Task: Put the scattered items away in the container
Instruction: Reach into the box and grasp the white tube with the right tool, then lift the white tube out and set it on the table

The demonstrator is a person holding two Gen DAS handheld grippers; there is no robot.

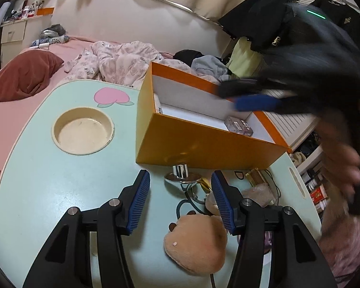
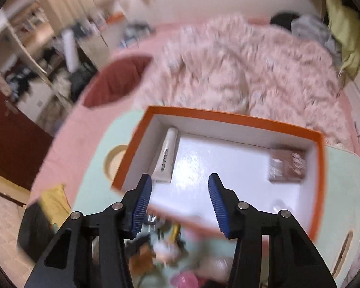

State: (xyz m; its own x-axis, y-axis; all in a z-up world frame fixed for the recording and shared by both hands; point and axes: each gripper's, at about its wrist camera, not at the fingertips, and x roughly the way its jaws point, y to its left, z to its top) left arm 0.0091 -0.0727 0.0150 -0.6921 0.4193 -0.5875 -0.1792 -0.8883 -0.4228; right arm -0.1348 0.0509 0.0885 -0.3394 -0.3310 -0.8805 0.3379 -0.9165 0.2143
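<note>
Risk first: left gripper [image 1: 180, 201] sits low over the clutter with its jaws apart and nothing pinched. Just ahead of its tips stands a chrome knob on a round base [image 1: 182, 174], hard against the near wall of the orange box [image 1: 204, 141]. Between and under the fingers lies a tan plush toy [image 1: 199, 242], with a thin cable [image 1: 187, 200] looping beside it. A closing grab here could catch the cable along with the toy and drag other pieces off the mint table [image 1: 60, 180]. The chrome piece looks slick and top-heavy, so a pinch on it likely slips or tips it. A crinkly clear wrapper [image 1: 259, 192] and a gold-capped bottle [image 1: 255, 176] lie right of the right finger, crowded, easy to knock.

Right gripper [image 2: 180, 184] hangs above the box, jaws apart, empty, picture heavily motion-blurred. Below its tips the box floor holds a white tube [image 2: 166, 158] by the left finger and a brown packet [image 2: 286, 165] off to the far right. Seen from the left wrist, the right gripper [image 1: 256, 98] is a blur over the box's far rim, with the person's hand [image 1: 340, 158] behind it. Fast travel this close to the rim risks clipping the wall and shoving the box, probably onto the chrome piece.

Several items remain outside; the task looks partly done.
</note>
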